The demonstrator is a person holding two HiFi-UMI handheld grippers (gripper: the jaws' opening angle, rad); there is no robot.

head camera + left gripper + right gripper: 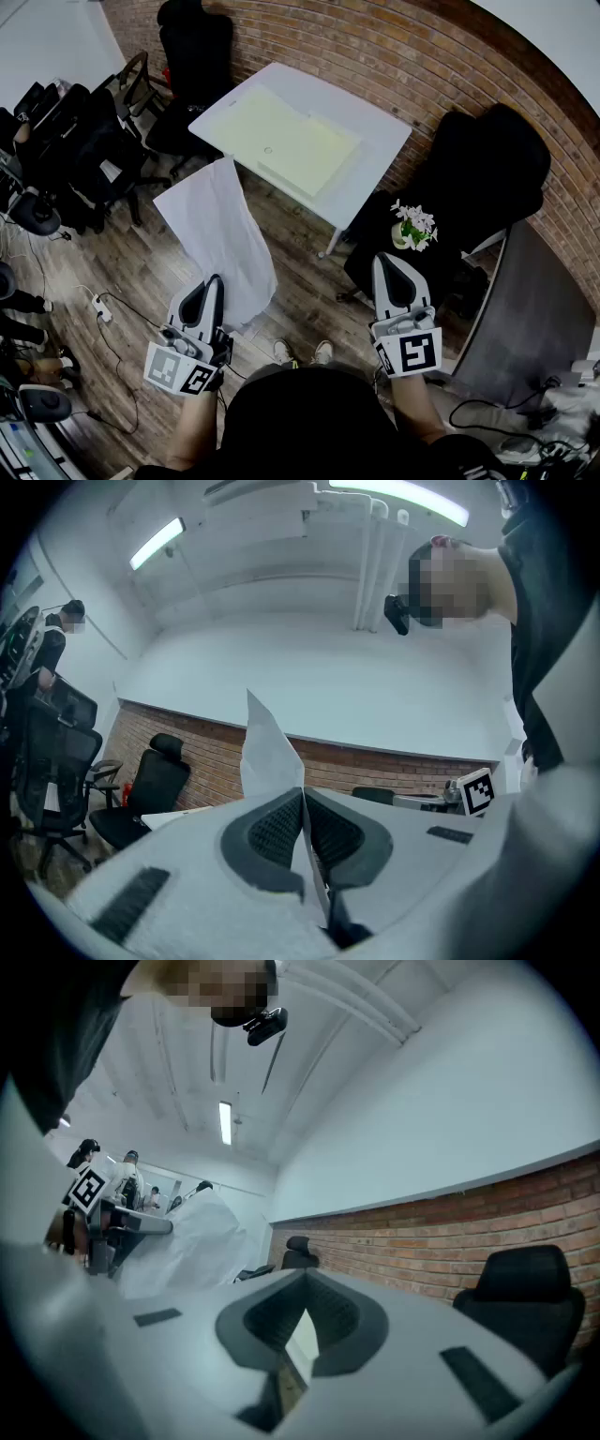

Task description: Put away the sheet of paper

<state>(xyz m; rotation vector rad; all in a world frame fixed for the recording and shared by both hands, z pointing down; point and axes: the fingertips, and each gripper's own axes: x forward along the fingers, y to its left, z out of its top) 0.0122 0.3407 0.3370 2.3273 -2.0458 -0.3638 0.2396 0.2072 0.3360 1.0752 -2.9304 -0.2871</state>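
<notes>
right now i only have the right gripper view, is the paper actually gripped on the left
observer: Yes. The left gripper has its fingers shut on the paper near one edge.
operator: where's the table
observer: Ahead of you, a white table by the brick wall, with yellow sheets on it.
operator: anything near my right gripper
observer: In the head view a pot of white flowers shows just past the right gripper.

Even, bright light from ceiling tube lamps (157,543); strong fisheye curvature; dark vignetted corners
</notes>
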